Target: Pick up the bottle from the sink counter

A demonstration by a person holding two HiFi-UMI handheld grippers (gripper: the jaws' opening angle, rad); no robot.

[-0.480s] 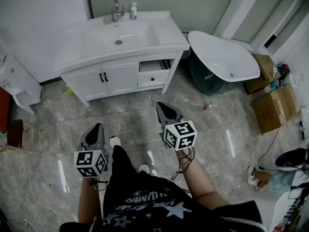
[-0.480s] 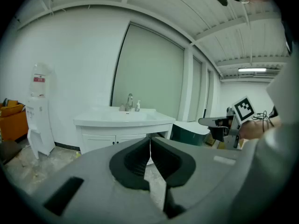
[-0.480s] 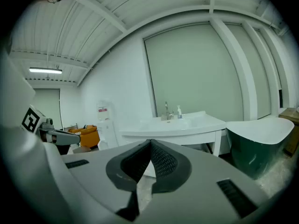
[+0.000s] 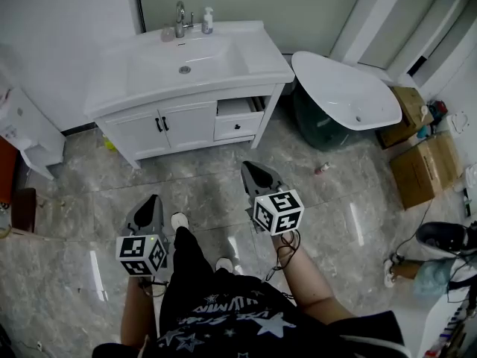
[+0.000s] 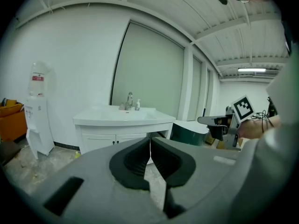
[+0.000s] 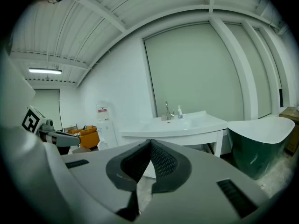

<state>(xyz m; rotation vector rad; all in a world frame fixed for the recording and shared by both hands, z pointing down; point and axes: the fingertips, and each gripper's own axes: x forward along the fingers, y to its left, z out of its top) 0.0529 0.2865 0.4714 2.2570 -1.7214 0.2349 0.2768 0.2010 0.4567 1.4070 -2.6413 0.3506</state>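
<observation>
Bright, even light (fisheye-warped edges)

Black printed shirt (image 4: 223,315), grey left hand-held gripper (image 4: 152,198) and right hand-held gripper (image 4: 250,165)

small white bottle (image 4: 207,19), upright beside faucet (image 4: 179,16)

A bathroom showroom or mock-up: a white vanity sink (image 4: 186,58) and, just right of it, a freestanding bathtub (image 4: 346,92) on marble-look floor (image 4: 209,189).
</observation>
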